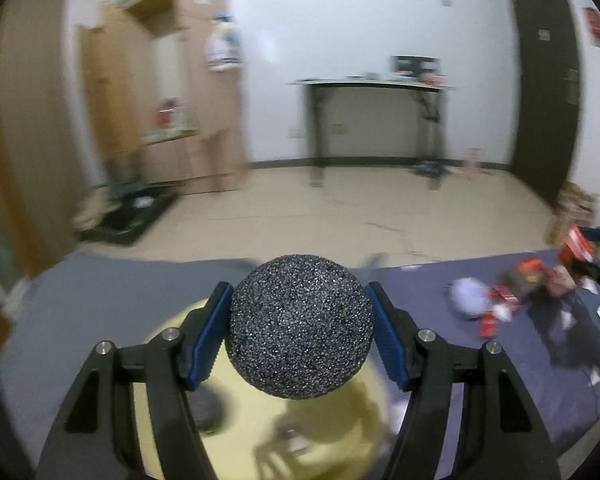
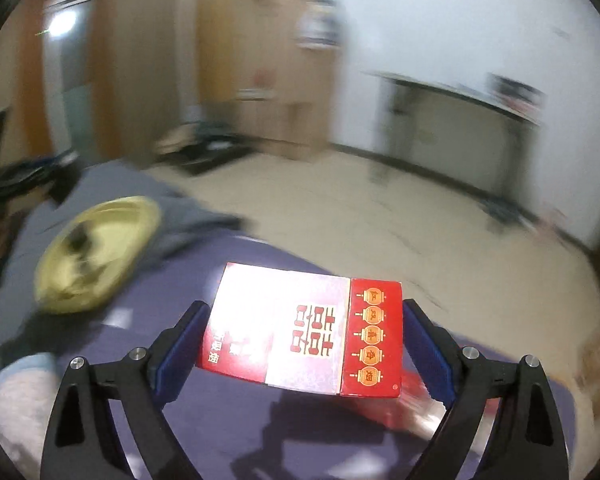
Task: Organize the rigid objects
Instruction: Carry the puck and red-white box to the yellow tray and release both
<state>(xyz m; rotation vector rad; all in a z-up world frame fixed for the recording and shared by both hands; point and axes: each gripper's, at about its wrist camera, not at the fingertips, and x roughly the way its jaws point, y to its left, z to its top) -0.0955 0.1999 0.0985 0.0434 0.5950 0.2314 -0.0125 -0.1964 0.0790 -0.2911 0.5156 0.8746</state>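
Left gripper (image 1: 300, 332) clenched a dark speckled foam ball (image 1: 299, 326) between its blue fingers (image 1: 206, 336), held above a gold plate (image 1: 340, 432). The plate sat on a grey-purple cloth (image 1: 120, 292), with something dark and blurred in it. Right gripper (image 2: 302, 344) had a red and white box (image 2: 304, 328) between its fingers (image 2: 180, 346); the pads sat right at the box's short ends, so I could not tell whether they pressed it. It hung over the cloth, the plate well off to its left. More red items (image 1: 520, 280) lay blurred further along. Beyond, beige floor (image 1: 340, 200) and a dark desk (image 1: 372, 84) against the wall.
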